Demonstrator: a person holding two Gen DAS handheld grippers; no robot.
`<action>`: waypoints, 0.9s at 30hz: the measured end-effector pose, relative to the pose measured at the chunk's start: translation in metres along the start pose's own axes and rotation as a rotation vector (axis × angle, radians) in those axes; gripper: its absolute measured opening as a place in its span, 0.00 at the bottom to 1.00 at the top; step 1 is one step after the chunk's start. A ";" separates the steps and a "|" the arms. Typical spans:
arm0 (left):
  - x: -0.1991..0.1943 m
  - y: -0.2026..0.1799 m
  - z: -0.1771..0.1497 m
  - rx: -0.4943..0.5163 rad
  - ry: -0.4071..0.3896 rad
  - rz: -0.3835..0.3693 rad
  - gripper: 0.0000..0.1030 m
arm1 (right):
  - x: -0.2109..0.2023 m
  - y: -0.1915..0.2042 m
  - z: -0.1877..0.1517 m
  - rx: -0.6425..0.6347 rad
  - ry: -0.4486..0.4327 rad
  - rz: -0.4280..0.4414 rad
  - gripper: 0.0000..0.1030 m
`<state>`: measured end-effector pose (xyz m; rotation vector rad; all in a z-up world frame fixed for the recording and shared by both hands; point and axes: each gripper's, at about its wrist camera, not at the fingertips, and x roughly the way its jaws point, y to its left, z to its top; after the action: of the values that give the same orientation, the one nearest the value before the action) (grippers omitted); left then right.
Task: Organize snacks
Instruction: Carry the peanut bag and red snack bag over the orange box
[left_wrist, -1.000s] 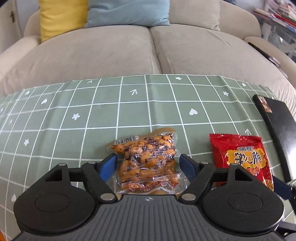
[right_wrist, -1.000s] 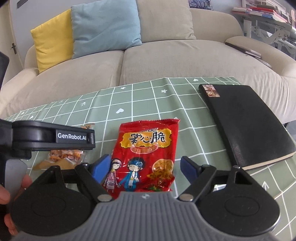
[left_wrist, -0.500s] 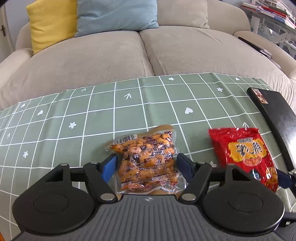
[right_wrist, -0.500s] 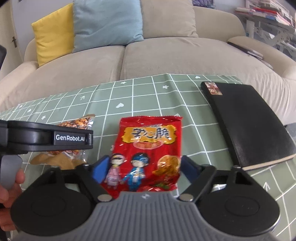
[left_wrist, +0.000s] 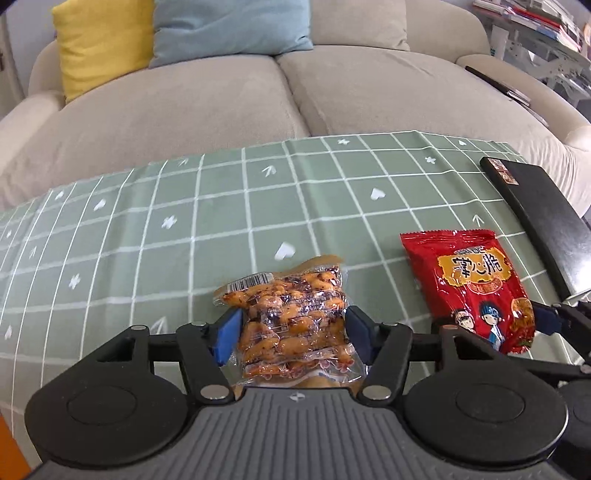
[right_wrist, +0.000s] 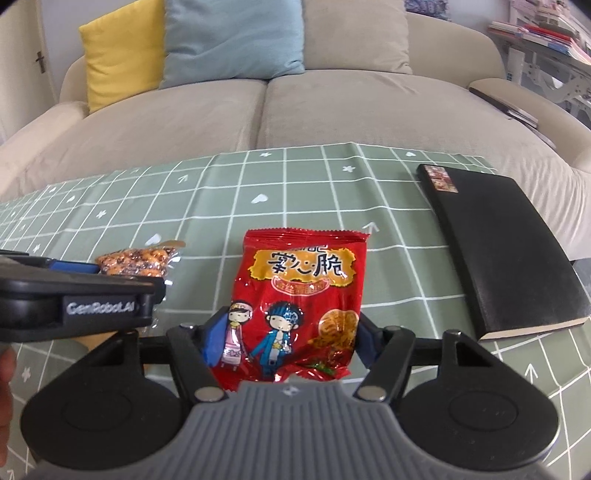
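Left tool (left_wrist: 291, 332) around peanut pack (left_wrist: 291, 325)

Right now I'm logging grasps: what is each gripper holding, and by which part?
The left gripper is shut on the clear peanut pack across its lower sides; the right gripper is shut on the red snack bag across its lower half.
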<state>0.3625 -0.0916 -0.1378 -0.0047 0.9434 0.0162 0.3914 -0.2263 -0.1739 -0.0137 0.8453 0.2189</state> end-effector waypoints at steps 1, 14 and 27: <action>-0.003 0.005 -0.003 -0.017 0.008 -0.011 0.67 | -0.001 0.003 -0.001 -0.017 0.005 0.001 0.63; -0.070 0.041 -0.047 -0.072 -0.064 -0.030 0.67 | -0.046 0.038 -0.018 -0.138 0.027 0.062 0.63; -0.155 0.048 -0.080 -0.064 -0.184 -0.073 0.67 | -0.116 0.046 -0.047 -0.088 0.023 0.103 0.63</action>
<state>0.2056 -0.0461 -0.0591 -0.0959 0.7582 -0.0203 0.2729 -0.2073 -0.1160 -0.0551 0.8599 0.3531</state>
